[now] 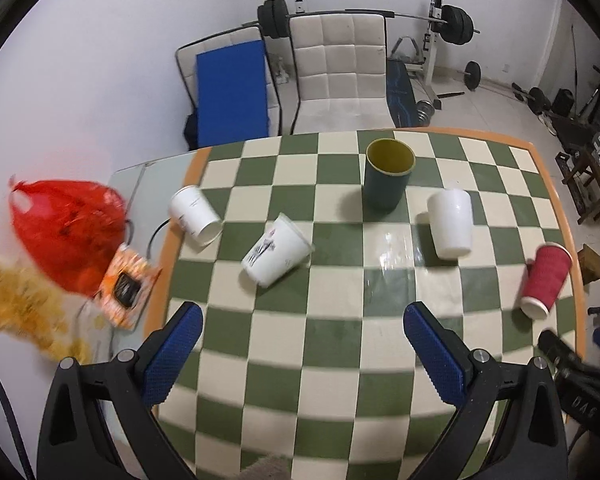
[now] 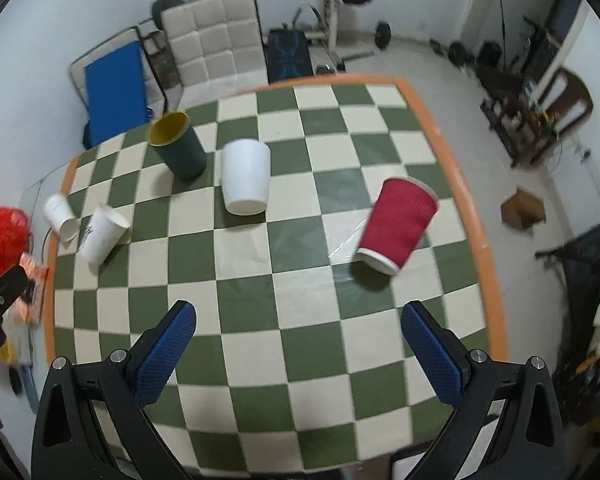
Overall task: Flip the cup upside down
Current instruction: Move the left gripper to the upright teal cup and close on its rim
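Nearest the cameras, both grippers hung above the near part of the checkered table [image 1: 332, 364], each with its blue-padded jaws spread wide and nothing between them. The left gripper [image 1: 302, 322] sat over the left-centre squares; the right gripper [image 2: 298, 318] sat over the right half of the table, and part of the left tool's black body showed at the left edge of its view.

Beyond the fingertips, 5 cups stood or lay on the cloth. The red ribbed cup [image 2: 396, 226] was closest to the right gripper, near the orange right border, tilted with its white rim low and toward the camera; whether it lay flat or leaned I could not tell. In the left view the same cup [image 1: 546, 286] appeared at the far right edge.

The printed white cup [image 1: 276, 254] lay on its side left of centre, and a smaller white cup [image 1: 194, 216] lay on its side just beyond it at the left border. The plain white cup [image 1: 450, 224] stood right of centre, narrower end uppermost as far as could be seen. Farthest back, the dark green cup [image 1: 388, 174] with a yellow interior stood upright, mouth open to the ceiling.

Off the table's left edge sat a red plastic bag [image 1: 66, 232] and an orange packet [image 1: 126, 286].
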### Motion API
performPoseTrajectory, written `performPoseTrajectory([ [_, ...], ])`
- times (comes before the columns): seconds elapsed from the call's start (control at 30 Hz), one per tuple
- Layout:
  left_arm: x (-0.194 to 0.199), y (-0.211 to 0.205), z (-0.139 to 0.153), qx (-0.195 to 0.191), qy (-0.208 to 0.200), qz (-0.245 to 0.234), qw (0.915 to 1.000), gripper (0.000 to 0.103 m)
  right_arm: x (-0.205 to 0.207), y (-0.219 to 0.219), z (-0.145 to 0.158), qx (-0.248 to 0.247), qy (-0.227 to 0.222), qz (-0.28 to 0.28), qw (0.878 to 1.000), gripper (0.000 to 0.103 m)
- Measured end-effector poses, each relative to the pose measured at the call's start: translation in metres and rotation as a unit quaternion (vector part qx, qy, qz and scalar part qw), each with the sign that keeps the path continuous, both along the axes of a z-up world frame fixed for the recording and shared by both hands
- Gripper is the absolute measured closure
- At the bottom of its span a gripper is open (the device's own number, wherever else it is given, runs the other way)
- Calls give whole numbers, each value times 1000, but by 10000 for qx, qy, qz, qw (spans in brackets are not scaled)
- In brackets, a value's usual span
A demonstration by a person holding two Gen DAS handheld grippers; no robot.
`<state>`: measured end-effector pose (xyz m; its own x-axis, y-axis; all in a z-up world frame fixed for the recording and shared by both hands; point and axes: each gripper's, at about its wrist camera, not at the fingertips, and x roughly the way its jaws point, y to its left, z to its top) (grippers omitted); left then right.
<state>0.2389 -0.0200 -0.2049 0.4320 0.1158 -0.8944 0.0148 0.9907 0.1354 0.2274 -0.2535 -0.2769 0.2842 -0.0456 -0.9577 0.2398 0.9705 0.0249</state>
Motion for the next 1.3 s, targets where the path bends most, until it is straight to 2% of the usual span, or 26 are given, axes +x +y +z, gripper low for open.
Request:
performPoseTrajectory([
  [0.2,61,-5,-43,-151,-227,-260,9993,0,45,8,-59,172,382,-241,9988,0],
  [0.27,78,-10,-57,-213,-250,-359,9988,0,57,11,-75,96,524,-253,9983,0],
  [0.57,131,-43,-103,-236,-404,-1060,9933,2,99,10,-127,229,823,-232,9961,0],
  [0.77,158,-58,-120,-284,-372,-1292,9905,2,117,9,-141,47,1032,-221,9944,0],
  [1.1,182,-66,-138,-399,-321,-1262,9907,2,128,14,-145,-358,1149,-120,9927,0],
  [1.3,190,-69,-143,-460,-331,-1271,9903,2,135,19,-148,-826,1285,-54,9882,0],
])
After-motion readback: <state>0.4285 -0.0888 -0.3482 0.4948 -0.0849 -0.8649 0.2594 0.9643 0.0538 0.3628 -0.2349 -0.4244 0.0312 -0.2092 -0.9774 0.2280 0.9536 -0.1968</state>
